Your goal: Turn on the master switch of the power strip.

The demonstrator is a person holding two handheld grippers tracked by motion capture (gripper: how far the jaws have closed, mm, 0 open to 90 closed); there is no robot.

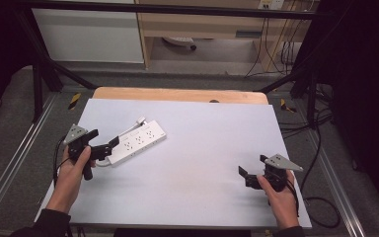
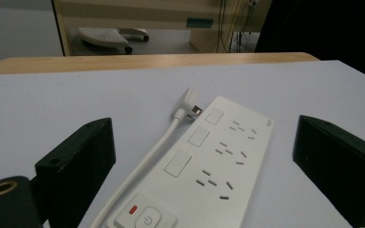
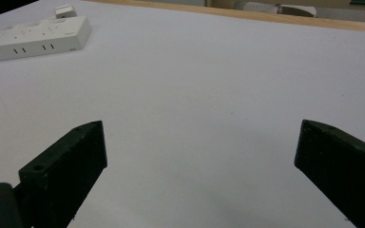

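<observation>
A white power strip lies on the pale table at the left, with its white cord and plug folded alongside it. My left gripper stands open at the strip's near end, its jaws on either side of the switch end. In the left gripper view the power strip runs away between the two jaws, its plug resting by the far end and a red-marked switch nearest. My right gripper is open over bare table at the right. The right gripper view has the power strip far off at top left.
A wooden strip edges the table's far side. Black frame bars and cables stand around the table. A cabinet and wooden furniture lie beyond.
</observation>
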